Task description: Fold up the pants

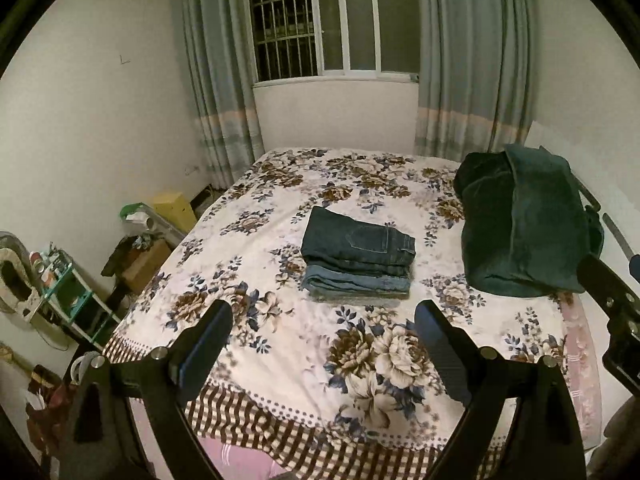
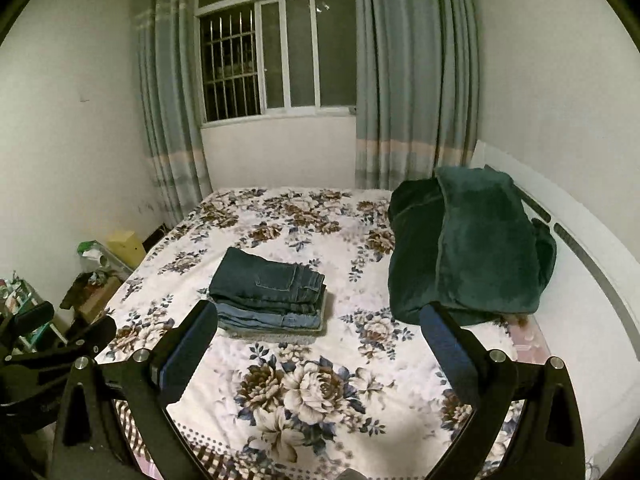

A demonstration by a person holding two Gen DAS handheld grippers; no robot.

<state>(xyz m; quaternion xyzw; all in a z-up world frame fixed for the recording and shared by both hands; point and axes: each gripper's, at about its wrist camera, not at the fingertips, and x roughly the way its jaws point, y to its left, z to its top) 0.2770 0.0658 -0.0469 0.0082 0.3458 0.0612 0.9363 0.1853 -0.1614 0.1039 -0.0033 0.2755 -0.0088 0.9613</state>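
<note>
The folded pants [image 1: 357,254] sat as a neat stack in the middle of the bed [image 1: 280,360], a dark denim pair on top with its back pocket showing, a lighter blue pair [image 1: 356,282] under it, and a pale layer at the very bottom. All round the stack the floral bedspread [image 2: 320,392] lay flat. Off to the right, near the stack but apart from it, a heaped dark green blanket [image 1: 524,224] took up that side of the bed, its lower edge just behind the right finger in the right wrist view. Both tongs hung above the near end of the bed, short of the stack: the left tongs [image 1: 324,344] were released, fingers spread wide, gripping nothing, and the right tongs [image 2: 318,344] were likewise released and held nothing. The right wrist view caught the other tongs at its left edge. Beyond the bed stood a barred window [image 1: 312,20] between grey-blue curtains [image 1: 472,60]. On the floor to the left were a yellow box [image 1: 174,208], a brown box [image 1: 142,264] and a cluttered green rack [image 1: 68,288]
</note>
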